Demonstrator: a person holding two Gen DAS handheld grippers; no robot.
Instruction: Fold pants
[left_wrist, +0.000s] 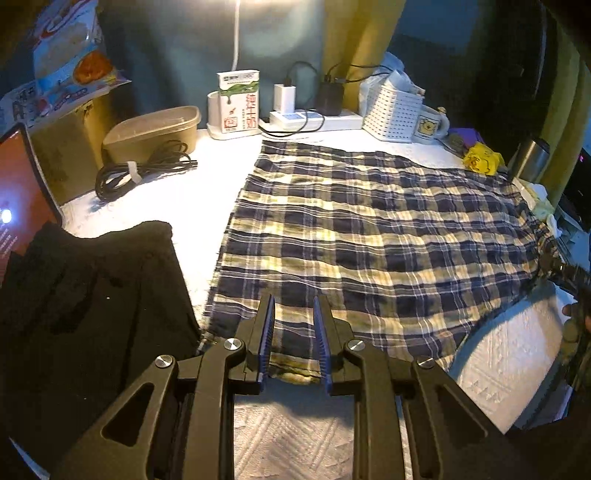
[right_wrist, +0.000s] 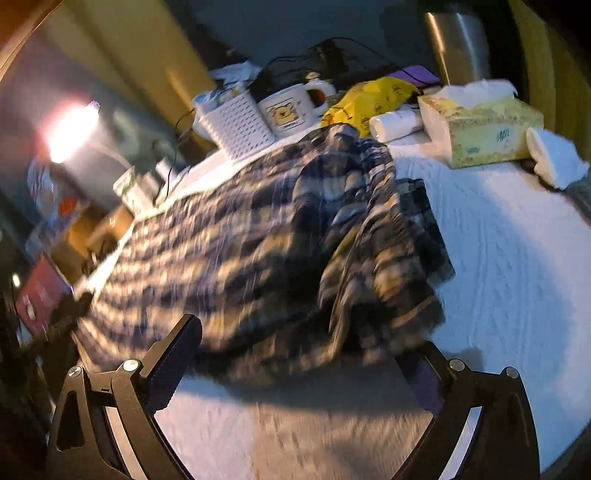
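Your navy-and-cream plaid cotton pants (left_wrist: 369, 229) lie spread across the white textured counter (left_wrist: 295, 435), already doubled lengthwise by the look of it, w/ hems toward the left and the gathered waistband end (right_wrist: 373, 192) bunched up on the right.

Left hand-held gripper (left_wrist: 293, 306): fingers stand a narrow gap apart over the near hem edge. Cloth shows between the blue pads (left_wrist: 266, 332), but I can't tell whether they actually press it, so treat it as not held. Right hand-held gripper (right_wrist: 295, 354): spread wide, nothing pinched, pointing at the rumpled waistband heap; that view is blurred, so fine detail there is unclear.

Handling, my read: thin woven fabric, light, limp, no stiffness at all. It'll sag and drag along the counter, and the layers may slide apart if you pinch only the top one. Not fragile, not slippery on this textured cover.

Where to grab: take all layers at a corner or at the hem edge w/ the left, and the thick elastic waistband w/ the right, since the gathered band gives the pads the most to bite on. Lift both ends together so the fold lands square. Watch the white perforated plastic basket (left_wrist: 391, 110) and cream bear-print mug (left_wrist: 432, 123) just beyond the far edge.
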